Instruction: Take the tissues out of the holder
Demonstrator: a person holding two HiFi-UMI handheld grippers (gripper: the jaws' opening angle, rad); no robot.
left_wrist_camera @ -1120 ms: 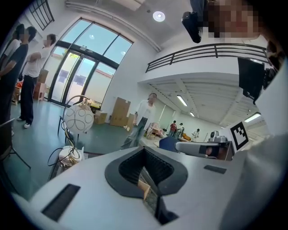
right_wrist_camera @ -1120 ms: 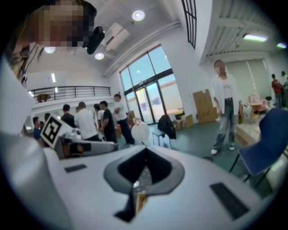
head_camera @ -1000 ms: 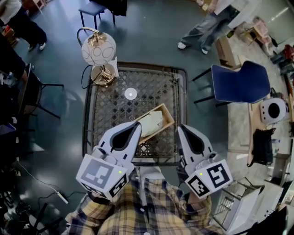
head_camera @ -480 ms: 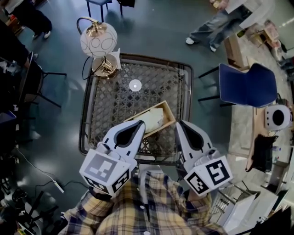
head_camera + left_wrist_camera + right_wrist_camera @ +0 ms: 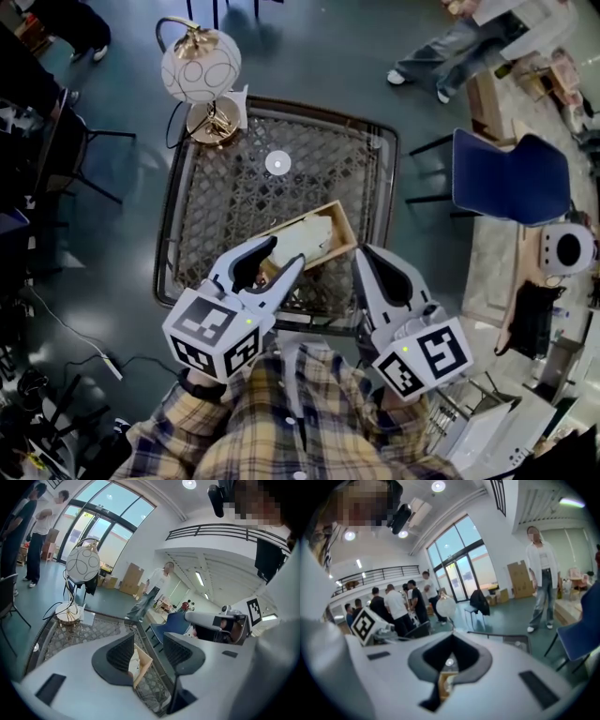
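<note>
A wooden tissue holder [image 5: 341,228] lies slantwise on the lattice-topped table [image 5: 225,202], with white tissues [image 5: 303,236] in it. My left gripper [image 5: 286,251] is open; its jaws have just been opening and now stand on either side of the holder's near end without pressing on it. In the left gripper view the holder [image 5: 143,663] and a bit of tissue [image 5: 134,662] show low between the spread fingers of the left gripper [image 5: 149,638]. My right gripper [image 5: 359,253] is shut, just right of the holder, with nothing in it. The right gripper [image 5: 451,635] has its tips together, and the holder [image 5: 446,680] peeks through below them.
A lamp with a white globe [image 5: 200,66] stands on a brass base [image 5: 214,124] at the table's far left corner. A small white disc [image 5: 277,162] lies on the tabletop. A blue chair [image 5: 511,178] stands to the right. People stand around the room.
The left gripper, shut in both earlier frames, now has its jaws apart and has sunk onto the holder's near end. The right gripper has lowered a little and stays shut.
</note>
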